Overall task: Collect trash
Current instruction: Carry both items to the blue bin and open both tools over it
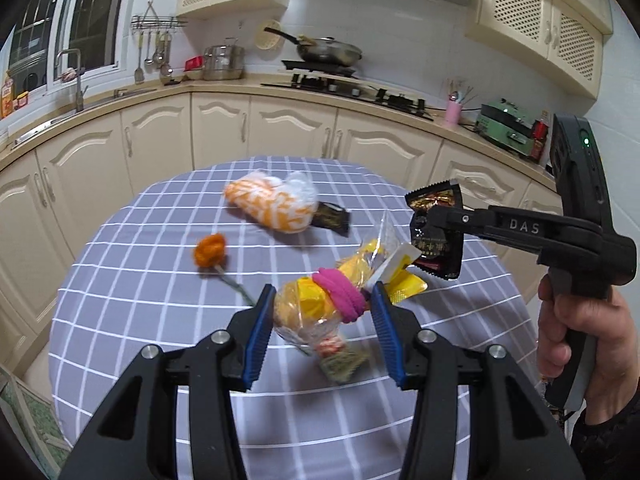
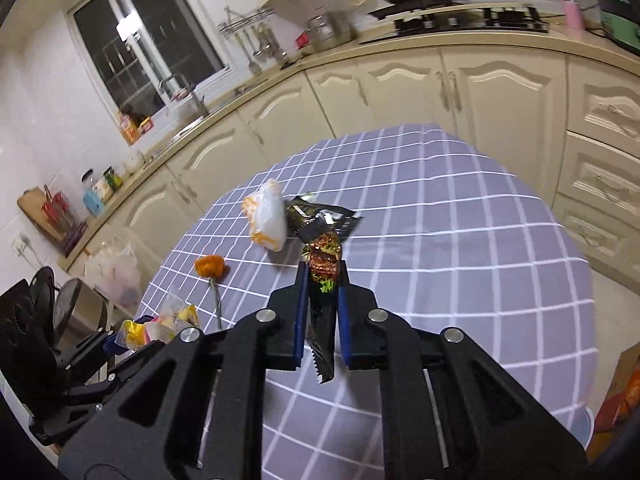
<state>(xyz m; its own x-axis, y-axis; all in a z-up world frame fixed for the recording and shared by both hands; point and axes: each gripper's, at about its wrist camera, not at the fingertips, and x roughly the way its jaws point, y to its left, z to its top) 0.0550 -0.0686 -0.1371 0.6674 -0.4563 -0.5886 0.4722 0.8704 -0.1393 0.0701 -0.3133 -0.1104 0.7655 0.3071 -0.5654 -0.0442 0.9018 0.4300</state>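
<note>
Left wrist: left gripper clamped on clear bag bound by pink band, held over table. Light, crinkly, slippery; best pinched at the banded waist. Right gripper, gripped by hand, reaching in level from the right.

Right wrist: right gripper pinched shut on black wrapper, lifted off cloth. Thin, limp, easily slipping; mid-body hold seems sound. Angled downward.

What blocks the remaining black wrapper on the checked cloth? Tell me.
The orange-and-white plastic bag lies over one end of the flat black wrapper; its other end is exposed. Both grippers are already full.
</note>
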